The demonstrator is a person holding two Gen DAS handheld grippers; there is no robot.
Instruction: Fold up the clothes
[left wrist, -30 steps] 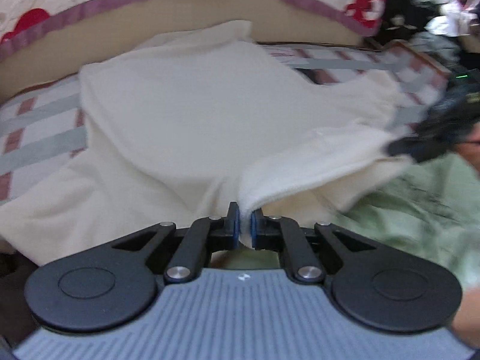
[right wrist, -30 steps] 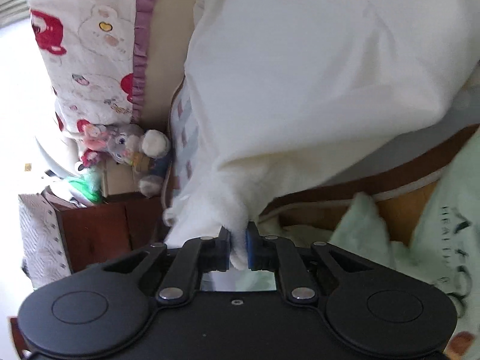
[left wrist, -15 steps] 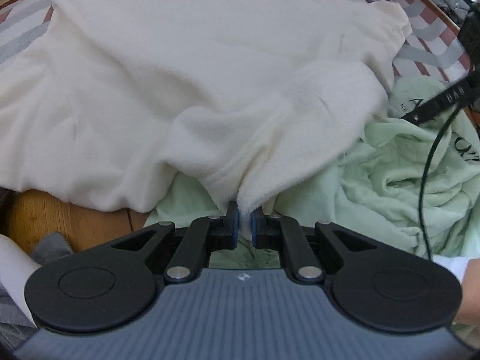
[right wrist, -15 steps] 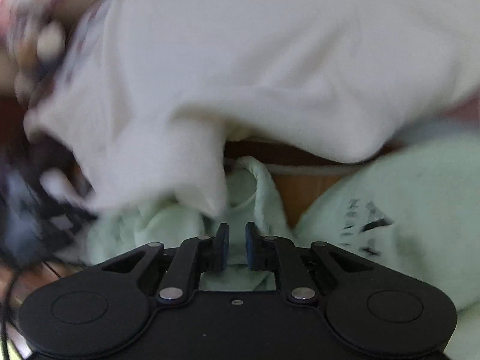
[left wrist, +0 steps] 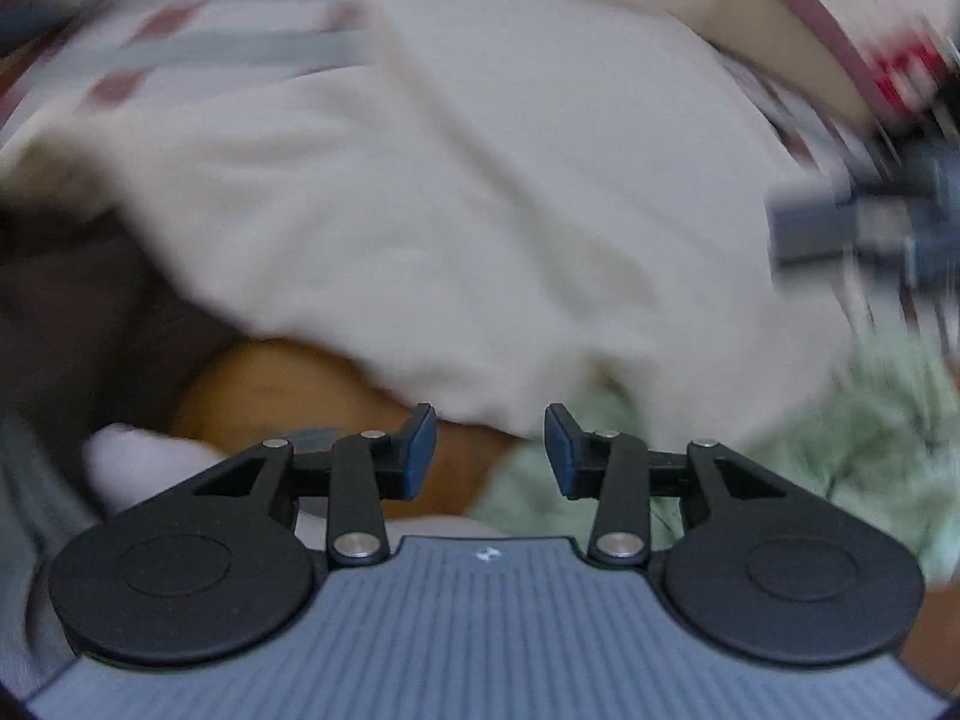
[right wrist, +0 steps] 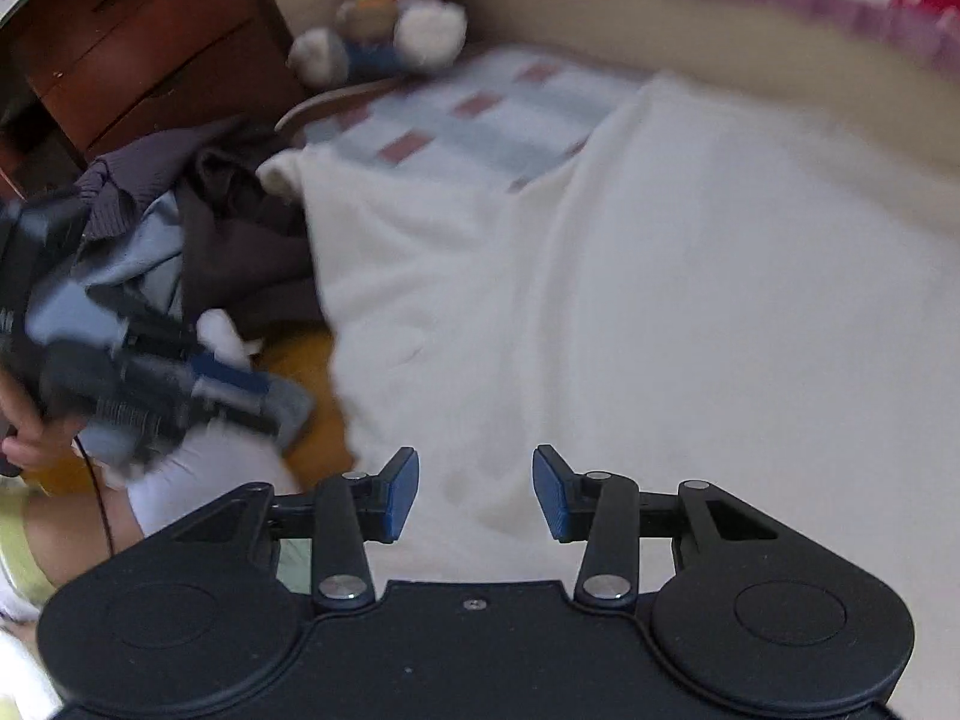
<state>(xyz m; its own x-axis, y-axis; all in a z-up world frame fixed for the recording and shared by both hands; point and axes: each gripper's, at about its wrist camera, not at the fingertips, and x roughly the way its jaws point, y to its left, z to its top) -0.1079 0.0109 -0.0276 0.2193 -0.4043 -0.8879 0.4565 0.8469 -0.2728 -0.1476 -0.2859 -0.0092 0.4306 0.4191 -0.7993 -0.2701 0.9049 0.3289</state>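
Note:
A cream fleece garment (left wrist: pixel 456 192) lies spread over the checked bed cover, its near hem hanging past the bed's edge. My left gripper (left wrist: pixel 489 450) hovers just short of that hem, jaws opening, nothing between the blue pads. In the right wrist view the same cream garment (right wrist: pixel 630 276) fills the middle and right. My right gripper (right wrist: pixel 474 492) is above it, jaws opening, with no cloth pinched. The left gripper (right wrist: pixel 180 396) shows blurred at the left there, held by a hand. The right gripper (left wrist: pixel 864 228) appears as a blur at the right edge of the left wrist view.
A pale green garment (left wrist: pixel 840 456) lies bunched below the cream one. Dark clothes (right wrist: pixel 222 228) are heaped at the bed's left end. A plush rabbit (right wrist: pixel 384 12) sits at the headboard corner beside a brown wooden drawer unit (right wrist: pixel 120 60). A patterned quilt (left wrist: pixel 888 30) borders the far side.
Both grippers have let go of the cream garment and opened. The garment now lies flatter on the bed. The right gripper swung and rolled round to look across the bed.

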